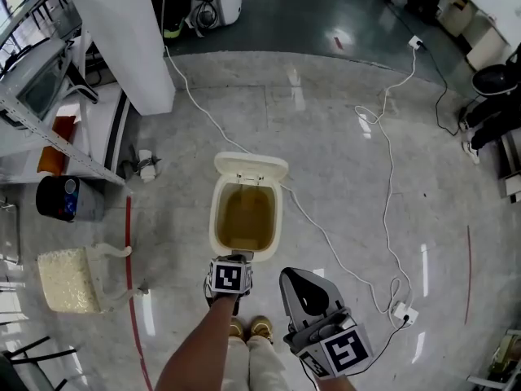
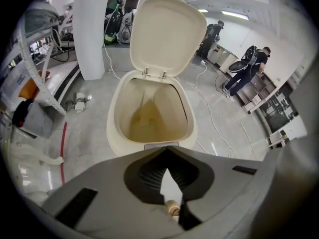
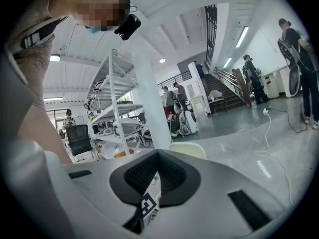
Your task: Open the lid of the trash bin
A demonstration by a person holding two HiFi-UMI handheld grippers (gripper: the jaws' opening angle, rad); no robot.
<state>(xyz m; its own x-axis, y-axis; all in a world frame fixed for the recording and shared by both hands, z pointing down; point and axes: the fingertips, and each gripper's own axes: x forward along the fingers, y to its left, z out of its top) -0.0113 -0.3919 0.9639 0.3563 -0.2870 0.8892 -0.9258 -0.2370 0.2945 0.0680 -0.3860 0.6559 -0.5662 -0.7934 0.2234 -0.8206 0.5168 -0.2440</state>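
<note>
The cream trash bin [image 1: 216,218] stands on the floor with its lid [image 1: 251,167] swung up and back, showing a yellowish inside. In the left gripper view the lid [image 2: 167,34] stands upright behind the bin's rim [image 2: 112,128]. My left gripper [image 1: 236,261] is shut with nothing in it, just short of the bin's near rim, its tips [image 2: 167,148] over a grey tab at the front. My right gripper [image 1: 297,287] is shut and empty, held higher to the right, pointing level across the room [image 3: 157,152]; the lid's top [image 3: 188,150] shows just past it.
A white cable [image 1: 383,177] runs across the floor to a power strip [image 1: 404,312] at right. A white pillar [image 1: 122,39], a metal rack [image 1: 49,112], a black bucket [image 1: 61,198] and a cream basket [image 1: 69,279] stand at left. People stand far off.
</note>
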